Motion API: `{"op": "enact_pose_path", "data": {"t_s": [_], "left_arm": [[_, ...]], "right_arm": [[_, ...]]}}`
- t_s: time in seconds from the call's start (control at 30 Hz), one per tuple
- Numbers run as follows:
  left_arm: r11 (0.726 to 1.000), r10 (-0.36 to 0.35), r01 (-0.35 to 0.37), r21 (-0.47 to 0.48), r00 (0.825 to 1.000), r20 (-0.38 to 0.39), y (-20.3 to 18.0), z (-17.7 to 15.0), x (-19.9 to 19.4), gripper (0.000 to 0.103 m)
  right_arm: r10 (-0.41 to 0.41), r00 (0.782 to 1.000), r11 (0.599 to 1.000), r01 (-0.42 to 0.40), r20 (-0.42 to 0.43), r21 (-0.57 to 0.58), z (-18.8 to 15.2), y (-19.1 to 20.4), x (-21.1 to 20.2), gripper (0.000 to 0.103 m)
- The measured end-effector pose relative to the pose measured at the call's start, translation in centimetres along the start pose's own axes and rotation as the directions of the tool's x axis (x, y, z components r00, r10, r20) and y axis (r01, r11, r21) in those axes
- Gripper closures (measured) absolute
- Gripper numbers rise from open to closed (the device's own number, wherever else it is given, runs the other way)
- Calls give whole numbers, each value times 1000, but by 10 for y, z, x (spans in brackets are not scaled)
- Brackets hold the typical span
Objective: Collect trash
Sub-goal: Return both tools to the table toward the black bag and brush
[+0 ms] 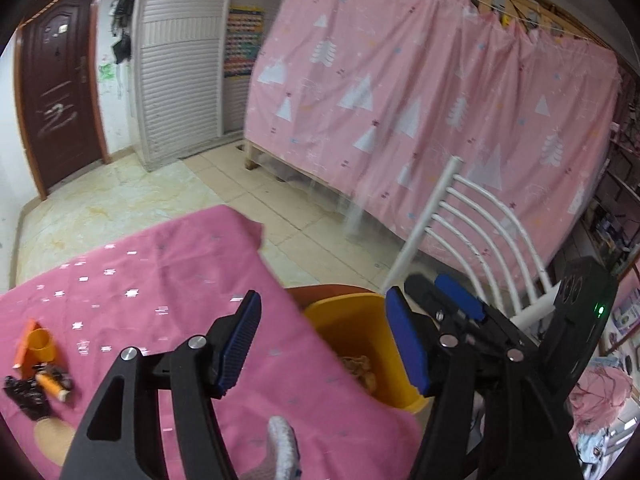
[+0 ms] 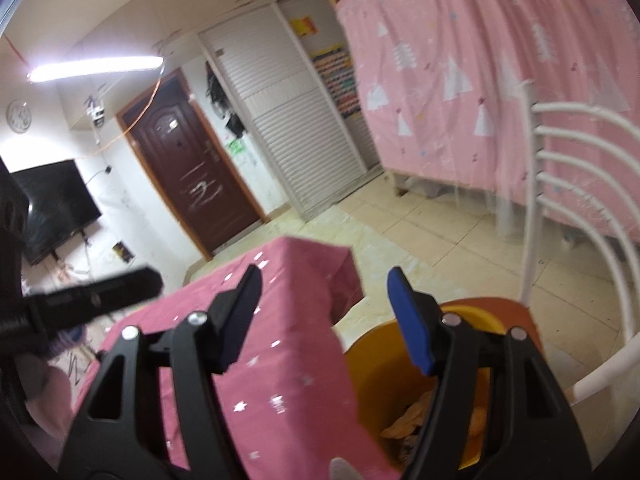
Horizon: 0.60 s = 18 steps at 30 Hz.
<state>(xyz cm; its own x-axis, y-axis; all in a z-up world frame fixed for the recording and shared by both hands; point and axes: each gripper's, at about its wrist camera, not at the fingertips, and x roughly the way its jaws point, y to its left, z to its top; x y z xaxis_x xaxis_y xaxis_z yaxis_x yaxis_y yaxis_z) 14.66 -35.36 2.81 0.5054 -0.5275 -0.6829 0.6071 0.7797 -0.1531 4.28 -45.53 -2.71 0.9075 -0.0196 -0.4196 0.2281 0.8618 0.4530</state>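
A yellow bin (image 1: pixel 360 340) stands on a chair seat beside the table, with crumpled tan trash (image 1: pixel 360 368) inside; it also shows in the right wrist view (image 2: pixel 380 376). My left gripper (image 1: pixel 324 344) is open and empty, above the table edge and the bin. My right gripper (image 2: pixel 324 320) is open and empty, over the bin; it shows in the left wrist view (image 1: pixel 432 300). On the pink tablecloth (image 1: pixel 160 280) at far left lie an orange cup (image 1: pixel 40 344), an orange thread spool (image 1: pixel 52 386) and a black crumpled piece (image 1: pixel 24 396).
A white slatted chair back (image 1: pixel 472 232) rises behind the bin. A pink curtain (image 1: pixel 420 80) covers a frame behind it. Tiled floor (image 1: pixel 120 200), a brown door (image 1: pixel 60 92) and a white shuttered wardrobe (image 1: pixel 180 60) lie beyond the table. A TV (image 2: pixel 52 208) hangs at left.
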Motion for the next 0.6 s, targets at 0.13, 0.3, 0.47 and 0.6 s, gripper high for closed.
{"op": "enact_pose_path", "data": {"t_s": [0.13, 0.3, 0.47, 0.6], "left_arm": [[998, 53, -53, -31, 998, 16, 33, -2, -18, 46], [989, 126, -124, -76, 992, 28, 75, -8, -38, 46], [975, 174, -169, -145, 984, 22, 120, -17, -59, 36], [956, 244, -235, -178, 969, 28, 151, -26, -78, 32]], "right_arm": [[26, 998, 999, -28, -54, -35, -11, 25, 15, 40], [59, 993, 994, -68, -105, -81, -21, 58, 31, 40], [90, 985, 985, -110, -149, -135, -29, 92, 43, 29], [116, 977, 973, -148, -180, -176, -38, 120, 50, 27]]}}
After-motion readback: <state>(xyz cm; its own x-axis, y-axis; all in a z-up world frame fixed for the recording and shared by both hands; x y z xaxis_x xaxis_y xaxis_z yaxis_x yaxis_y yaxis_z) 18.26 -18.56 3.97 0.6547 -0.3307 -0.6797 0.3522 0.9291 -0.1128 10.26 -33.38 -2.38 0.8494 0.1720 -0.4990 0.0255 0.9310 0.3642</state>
